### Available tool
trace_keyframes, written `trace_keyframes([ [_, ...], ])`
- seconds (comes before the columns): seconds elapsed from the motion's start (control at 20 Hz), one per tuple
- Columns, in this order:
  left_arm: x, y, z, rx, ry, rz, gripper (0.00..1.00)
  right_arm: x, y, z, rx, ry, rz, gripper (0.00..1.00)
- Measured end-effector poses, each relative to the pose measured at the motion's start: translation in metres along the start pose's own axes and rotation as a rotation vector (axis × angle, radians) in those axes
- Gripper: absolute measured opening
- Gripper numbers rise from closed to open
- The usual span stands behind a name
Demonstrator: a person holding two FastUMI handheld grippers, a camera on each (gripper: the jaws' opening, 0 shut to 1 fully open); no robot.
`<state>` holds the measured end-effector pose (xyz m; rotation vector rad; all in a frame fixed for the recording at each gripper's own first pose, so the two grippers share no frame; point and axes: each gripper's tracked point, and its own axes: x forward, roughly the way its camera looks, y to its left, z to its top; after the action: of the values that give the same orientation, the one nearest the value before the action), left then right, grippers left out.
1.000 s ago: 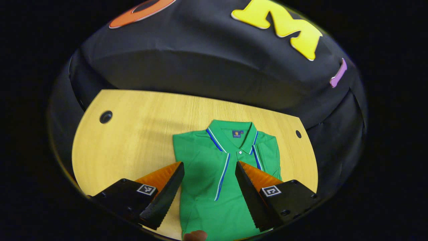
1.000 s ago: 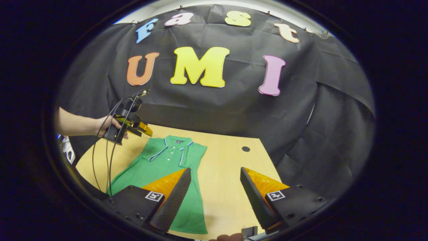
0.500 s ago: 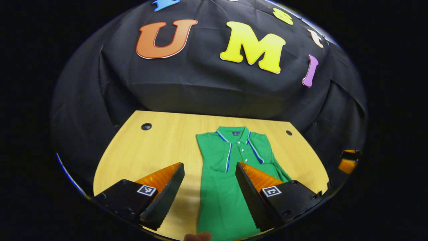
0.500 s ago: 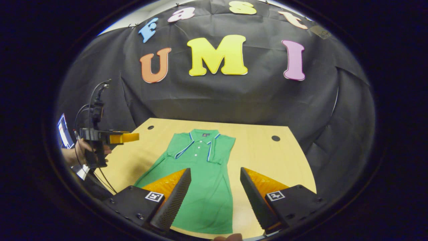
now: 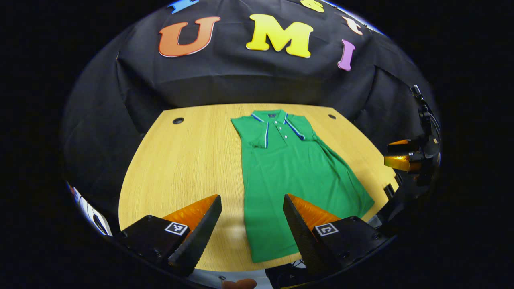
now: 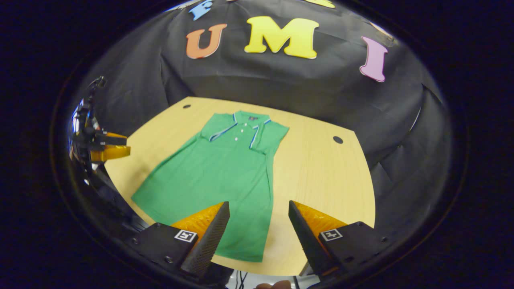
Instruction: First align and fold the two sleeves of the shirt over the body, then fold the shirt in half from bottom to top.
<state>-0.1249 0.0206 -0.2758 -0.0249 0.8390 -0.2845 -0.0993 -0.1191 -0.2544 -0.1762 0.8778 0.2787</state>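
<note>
Shirt (image 5: 289, 176) lies flat on the worktop (image 5: 184, 160), collar toward the far edge, both sleeves already folded over the body. Left gripper (image 5: 251, 228) and right gripper (image 6: 259, 233) hang above the near hem, 1 by each bottom corner, fingers wide and holding nothing, likely placed to pinch the hem for the bottom-to-top fold.

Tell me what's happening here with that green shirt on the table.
A person holds a two-finger tool in each hand over a wooden table. A green polo shirt lies flat on it, collar toward the booth wall, both sleeves already folded over the body. The left tool and the right tool are both open and hover near the shirt's bottom hem, touching nothing. The bottom-to-top fold is not yet done.
</note>
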Motion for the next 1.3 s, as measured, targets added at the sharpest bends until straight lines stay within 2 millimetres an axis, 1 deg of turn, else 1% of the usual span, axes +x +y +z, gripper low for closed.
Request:
trace_keyframes([
  [0.05,0.0,-0.003,-0.018,-0.006,0.042,-0.011,1.0,0.002,0.003,-0.016,-0.015,0.033,0.013,0.93],
  [0.1,0.0,-0.007,-0.037,-0.017,0.085,-0.022,0.99,0.002,0.005,-0.032,-0.021,0.066,0.023,0.95],
  [0.15,0.001,-0.012,-0.057,-0.034,0.132,-0.039,0.99,0.003,0.009,-0.047,-0.019,0.094,0.038,0.94],
  [0.2,-0.001,-0.019,-0.076,-0.054,0.181,-0.056,0.99,0.006,0.011,-0.06,-0.02,0.119,0.047,0.95],
  [0.3,-0.001,-0.028,-0.106,-0.072,0.238,-0.069,0.99,0.012,0.01,-0.089,-0.033,0.177,0.043,0.95],
  [0.35,0.001,-0.032,-0.115,-0.083,0.254,-0.078,0.99,0.014,0.011,-0.101,-0.028,0.203,0.046,0.97],
  [0.4,0.005,-0.034,-0.121,-0.092,0.264,-0.081,0.99,0.016,0.013,-0.111,-0.021,0.222,0.053,0.95],
  [0.5,0.012,-0.031,-0.132,-0.098,0.286,-0.067,1.0,0.02,0.014,-0.124,-0.015,0.251,0.057,0.94],
  [0.65,0.023,-0.03,-0.134,-0.118,0.303,-0.059,0.99,0.031,0.014,-0.133,-0.005,0.28,0.061,0.94],
  [0.75,0.03,-0.029,-0.136,-0.113,0.316,-0.05,0.99,0.039,0.013,-0.137,-0.014,0.292,0.061,0.95],
  [0.9,0.032,-0.034,-0.139,-0.113,0.333,-0.053,0.99,0.047,0.013,-0.141,-0.01,0.304,0.05,0.95],
  [1.05,0.035,-0.034,-0.141,-0.091,0.34,-0.041,0.99,0.053,0.015,-0.152,0.002,0.335,0.059,0.94],
  [1.15,0.034,-0.032,-0.144,-0.06,0.356,-0.02,0.99,0.054,0.018,-0.154,0.007,0.338,0.067,0.95],
  [1.3,0.036,-0.029,-0.149,0.046,0.364,0.017,0.97,0.056,0.018,-0.156,0.014,0.355,0.075,0.97],
])
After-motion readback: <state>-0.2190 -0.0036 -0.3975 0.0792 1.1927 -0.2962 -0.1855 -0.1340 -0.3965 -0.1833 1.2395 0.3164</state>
